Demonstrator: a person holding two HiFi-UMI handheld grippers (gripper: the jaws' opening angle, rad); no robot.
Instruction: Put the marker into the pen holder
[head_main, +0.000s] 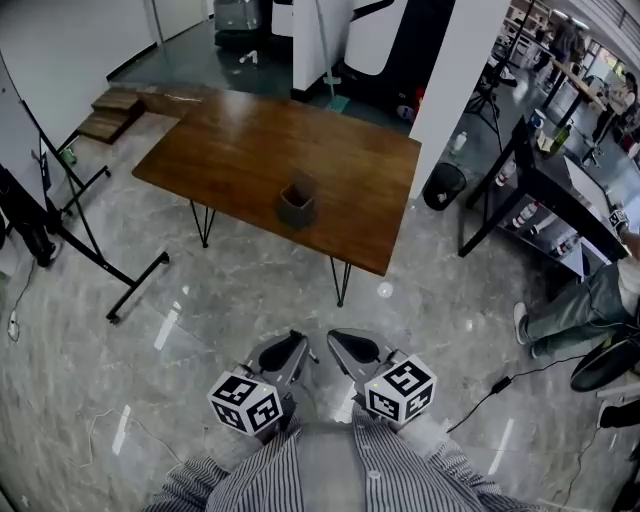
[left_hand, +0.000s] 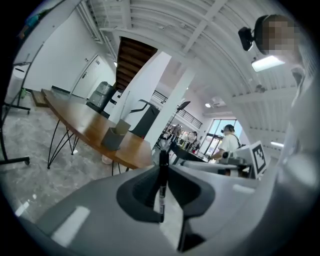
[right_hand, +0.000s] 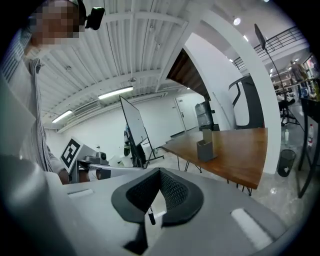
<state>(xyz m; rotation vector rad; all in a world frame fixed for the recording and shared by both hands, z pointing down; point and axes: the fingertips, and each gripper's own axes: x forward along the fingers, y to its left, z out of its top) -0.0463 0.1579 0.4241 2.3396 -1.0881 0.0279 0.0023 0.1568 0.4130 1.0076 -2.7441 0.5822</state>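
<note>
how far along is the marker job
Done: the marker is picked up and clamped upright in the left gripper's jaws. In hand: it is held over the floor, well short of the table. Left: reach the pen holder standing on the table and drop the marker in.

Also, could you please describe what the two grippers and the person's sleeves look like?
The left gripper and right gripper are grey, with dark rounded jaws tapering to a tip. Each carries a white cube, left and right, printed with black square markers. The sleeves are white with thin dark stripes.
</note>
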